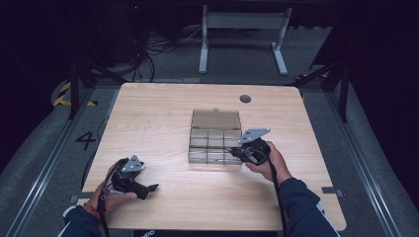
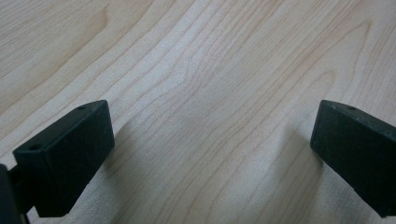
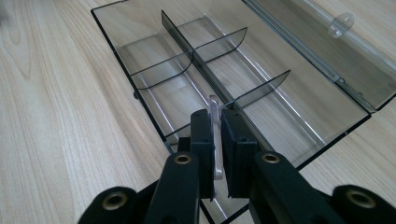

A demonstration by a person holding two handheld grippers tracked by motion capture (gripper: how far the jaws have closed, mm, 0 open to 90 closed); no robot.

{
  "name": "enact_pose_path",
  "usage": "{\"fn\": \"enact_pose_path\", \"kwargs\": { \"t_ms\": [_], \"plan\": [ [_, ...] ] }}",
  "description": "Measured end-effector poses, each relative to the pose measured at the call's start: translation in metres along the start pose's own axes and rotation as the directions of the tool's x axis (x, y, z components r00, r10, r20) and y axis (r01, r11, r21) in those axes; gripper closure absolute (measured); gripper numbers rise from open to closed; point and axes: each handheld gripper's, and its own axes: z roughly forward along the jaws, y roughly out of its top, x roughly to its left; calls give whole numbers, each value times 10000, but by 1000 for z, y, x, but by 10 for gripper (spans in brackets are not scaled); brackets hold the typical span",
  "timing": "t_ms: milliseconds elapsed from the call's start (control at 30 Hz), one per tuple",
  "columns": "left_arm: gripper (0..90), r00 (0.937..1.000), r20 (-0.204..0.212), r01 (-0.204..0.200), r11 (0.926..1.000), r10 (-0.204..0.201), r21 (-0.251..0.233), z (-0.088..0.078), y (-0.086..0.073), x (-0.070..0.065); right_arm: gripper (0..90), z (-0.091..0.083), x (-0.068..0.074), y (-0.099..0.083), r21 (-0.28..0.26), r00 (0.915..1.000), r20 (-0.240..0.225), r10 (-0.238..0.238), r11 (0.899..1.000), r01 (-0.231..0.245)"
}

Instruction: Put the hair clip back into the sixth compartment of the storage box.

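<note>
The right gripper [image 3: 216, 140] has its jaws closed narrow on a thin clear divider piece [image 3: 214, 109], which stands upright between the pads, over the near right part of the transparent compartment box [image 1: 215, 143]. This box lies open in the middle of the wooden table [image 1: 148, 118], with its lid folded to the far side. The left gripper [image 1: 152, 188] rests near the left near edge of the table, well apart from the box, its jaws wide open and holding nothing.

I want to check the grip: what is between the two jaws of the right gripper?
A thin clear divider piece stands between them in the right gripper view; the right gripper is shut on it, over the open compartment box.
</note>
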Motion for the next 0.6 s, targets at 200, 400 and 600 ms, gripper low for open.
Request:
{"fn": "enact_pose_path", "kwargs": {
  "t_ms": [200, 400, 600],
  "plan": [
    [2, 10000, 1, -1, 10000, 1, 0, 0, 0, 0, 846, 3, -3, -1, 120, 9999, 71, 73, 9999, -74],
    [2, 10000, -3, -2, 10000, 2, 2, 0, 0, 0, 844, 4, -5, -3, 209, 9999, 38, 137, 9997, -138],
    [2, 10000, -2, -2, 10000, 2, 2, 0, 0, 0, 844, 5, -5, -4, 215, 9998, 42, 176, 9996, -177]
  ]
}}
